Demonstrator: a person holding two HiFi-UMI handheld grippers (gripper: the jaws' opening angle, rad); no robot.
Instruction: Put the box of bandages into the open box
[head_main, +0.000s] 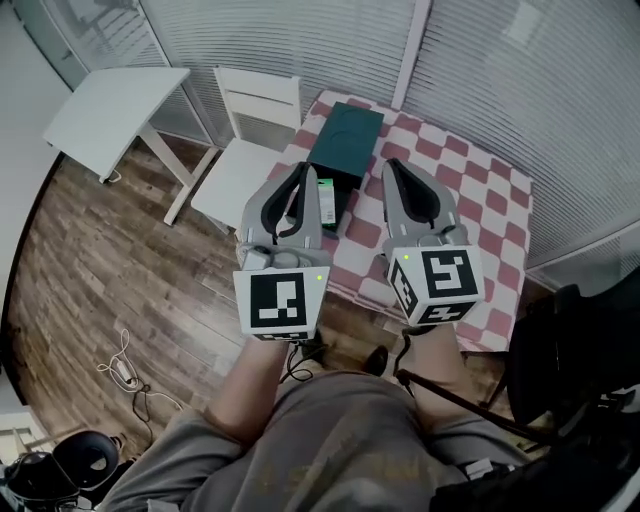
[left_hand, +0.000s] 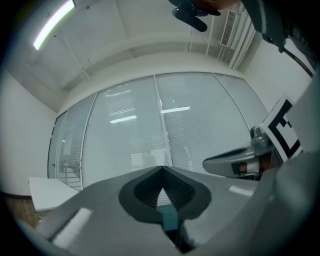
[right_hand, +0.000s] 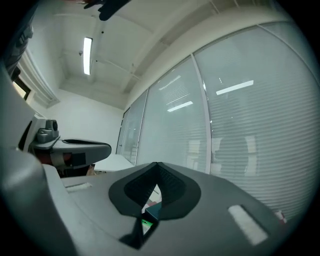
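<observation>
Progress: both grippers were held high above the checked table (head_main: 470, 190), well clear of it and holding nothing. The left gripper (head_main: 300, 170) had its jaws pressed together with nothing pinched, and so did the right gripper (head_main: 392, 168). Each gripper view showed the tips meeting, with only a dark gap behind them.

The teal box (head_main: 345, 135) sat upper centre in the head view. The bandage box (head_main: 325, 197) lay at its near edge, between the two grippers in the frame. It seemed to rest in a dark open part below the teal panel. If that panel was a flipped-back lid, the placing looked done, with only a check or closing left. I could not tell whether the bandage box was inside or just beside the teal box.

Materials and shapes:
- The floor (head_main: 100, 260) was brown wood planks with a worn grain, filling the left of the frame.
- The checked table had a red and white cloth, flat and matte, on the upper right.
- The white table (head_main: 110, 110) had a smooth rectangular top and thin legs, upper left.
- The chair (head_main: 250, 150) was white, with a slatted back and flat seat, just left of the checked table.
- The teal box was rigid and rectangular, dark matte, with a faint round emblem on top.
- The grippers had grey plastic shells with ribbed dark pads, and black-and-white marker cubes at the rear.
- The bandage box was small, flat card, pale with green print.
- The cables (head_main: 125, 370) were thin, white and looped, lower left.
</observation>
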